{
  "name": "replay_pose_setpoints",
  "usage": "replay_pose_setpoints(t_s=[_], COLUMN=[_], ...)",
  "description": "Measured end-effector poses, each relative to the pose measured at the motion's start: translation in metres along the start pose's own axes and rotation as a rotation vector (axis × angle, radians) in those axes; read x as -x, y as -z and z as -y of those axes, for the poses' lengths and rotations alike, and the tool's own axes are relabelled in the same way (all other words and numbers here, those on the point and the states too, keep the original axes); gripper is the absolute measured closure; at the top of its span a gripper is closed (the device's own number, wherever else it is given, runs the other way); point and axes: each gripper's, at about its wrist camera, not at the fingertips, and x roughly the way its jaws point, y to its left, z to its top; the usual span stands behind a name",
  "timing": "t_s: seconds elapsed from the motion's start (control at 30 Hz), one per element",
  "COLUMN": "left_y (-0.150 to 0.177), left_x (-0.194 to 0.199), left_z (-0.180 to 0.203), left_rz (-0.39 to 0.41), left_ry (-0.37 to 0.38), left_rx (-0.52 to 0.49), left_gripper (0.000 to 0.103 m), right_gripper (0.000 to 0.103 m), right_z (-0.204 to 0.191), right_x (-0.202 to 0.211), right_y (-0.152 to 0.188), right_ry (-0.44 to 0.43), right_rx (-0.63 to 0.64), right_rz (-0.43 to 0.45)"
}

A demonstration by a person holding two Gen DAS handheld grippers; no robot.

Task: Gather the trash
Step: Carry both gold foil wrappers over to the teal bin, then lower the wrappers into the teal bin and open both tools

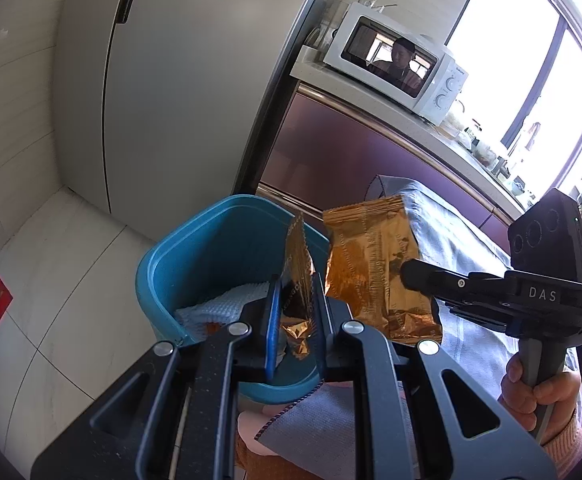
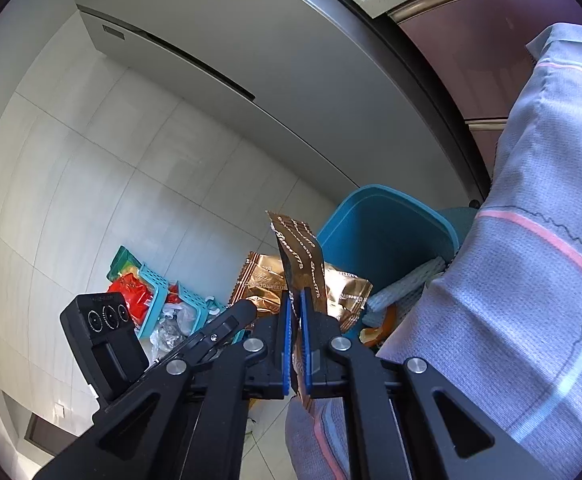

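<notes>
A blue trash bin [image 1: 211, 248] stands on the floor beside the table and holds white foam netting [image 1: 227, 306]. My left gripper [image 1: 295, 292] is shut on a gold foil wrapper [image 1: 299, 264], held over the bin's near rim. My right gripper [image 2: 297, 320] is shut on another gold wrapper [image 2: 303, 256]; in the left wrist view this wrapper [image 1: 375, 268] hangs just right of the bin, with the right gripper [image 1: 411, 272] behind it. The bin [image 2: 379, 232] and the left gripper's wrapper [image 2: 261, 280] also show in the right wrist view.
A grey striped cloth [image 2: 531, 264] covers the table edge at right. A teal basket with red and clear litter [image 2: 155, 308] lies on the tiled floor at left. A refrigerator [image 1: 163, 80] stands behind the bin. A microwave [image 1: 399, 60] sits on the counter.
</notes>
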Motion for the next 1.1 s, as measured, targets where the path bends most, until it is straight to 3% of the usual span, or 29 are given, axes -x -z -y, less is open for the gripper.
replay_pose_setpoints(t_s=[0.83, 1.1], left_y=[0.000, 0.002], left_x=[-0.024, -0.044], left_z=[-0.008, -0.012], left_rz=[-0.022, -0.055], left_ry=[-0.039, -0.063], left_rx=[0.015, 0.033], left_gripper=[0.089, 0.083], right_gripper=[0.097, 0.095], right_z=[0.002, -0.001], right_x=[-0.031, -0.044], right_y=[-0.004, -0.005], right_ry=[0.044, 0.061], right_rx=[-0.035, -0.034], right_rz=[-0.048, -0.062])
